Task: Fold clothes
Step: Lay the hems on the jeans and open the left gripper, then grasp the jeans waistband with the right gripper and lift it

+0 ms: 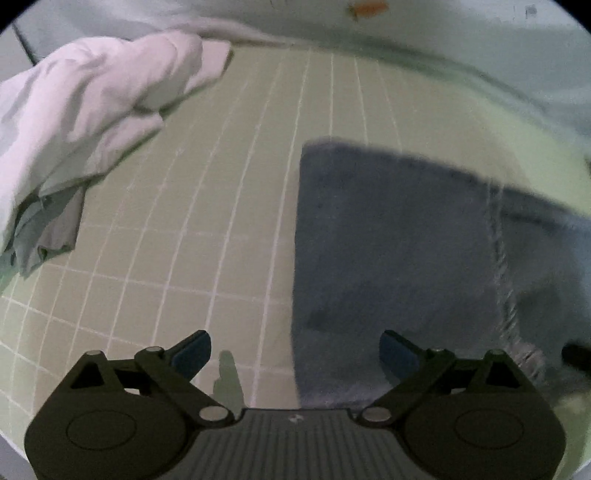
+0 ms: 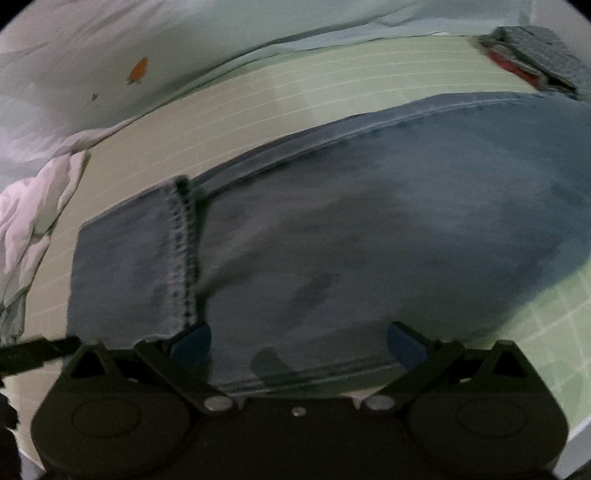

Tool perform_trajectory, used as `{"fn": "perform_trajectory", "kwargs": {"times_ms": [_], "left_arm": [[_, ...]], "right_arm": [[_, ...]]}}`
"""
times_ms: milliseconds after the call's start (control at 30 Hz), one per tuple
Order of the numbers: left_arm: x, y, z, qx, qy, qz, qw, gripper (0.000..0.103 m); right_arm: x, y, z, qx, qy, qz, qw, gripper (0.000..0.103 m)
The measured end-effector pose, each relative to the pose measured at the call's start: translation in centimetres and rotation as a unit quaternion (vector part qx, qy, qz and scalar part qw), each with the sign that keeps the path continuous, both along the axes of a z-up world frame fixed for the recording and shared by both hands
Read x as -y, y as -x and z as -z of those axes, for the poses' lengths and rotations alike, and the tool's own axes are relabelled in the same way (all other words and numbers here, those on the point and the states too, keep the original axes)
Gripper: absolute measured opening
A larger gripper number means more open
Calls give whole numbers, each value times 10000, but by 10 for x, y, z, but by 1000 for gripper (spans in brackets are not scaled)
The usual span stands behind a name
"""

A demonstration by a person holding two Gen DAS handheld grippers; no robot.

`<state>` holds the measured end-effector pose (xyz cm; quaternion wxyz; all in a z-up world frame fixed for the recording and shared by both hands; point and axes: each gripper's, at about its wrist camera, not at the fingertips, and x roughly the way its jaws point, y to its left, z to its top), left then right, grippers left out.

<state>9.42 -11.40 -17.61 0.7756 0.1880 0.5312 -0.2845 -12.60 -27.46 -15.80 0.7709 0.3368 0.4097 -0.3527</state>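
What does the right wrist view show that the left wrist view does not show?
Only the right wrist view shows a grey and red folded pile at the mat's far right corner, and the right gripper, jaws open above the denim.

Only the left wrist view shows the left gripper, jaws open over the mat beside the denim's edge.

Both views share the blue denim garment lying flat, the green grid mat, the crumpled white garment at the left, and pale fabric with an orange mark behind.
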Motion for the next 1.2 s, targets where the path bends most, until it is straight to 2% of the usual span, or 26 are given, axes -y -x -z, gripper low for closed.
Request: {"fn": "perform_trajectory", "kwargs": {"times_ms": [67,133,333,533,700,800,900,1033,1200], "left_arm": [[1,4,1,54,-173,159,9997,97],[4,8,-4,170,-160,325,9992,97],[17,21,-24,524,-37,568,9970,97],[32,45,-43,737,63,534,9958,97],[44,73,-56,888,164,404,9951,97],[50,90,-66,951,504,207,9940,98],[57,105,-77,1015,1062,-27,9891,98],[75,125,-91,1291,1653,-252,9774,100],[105,144,-108,1838,2050,-625,9593,102]], "right_arm": [[-5,-2,0,-19,-8,-72,10000,103],[-7,3,2,-75,-58,-59,9999,103],[12,60,15,-88,-527,770,9956,103],[48,130,23,245,-706,1856,9798,103],[81,177,29,734,-668,2268,9689,103],[102,203,32,1028,-519,2447,9627,103],[127,233,37,1398,-407,2687,9521,103],[164,264,44,1634,-167,2828,9450,103],[224,304,50,2198,-134,3133,9238,103]]}}
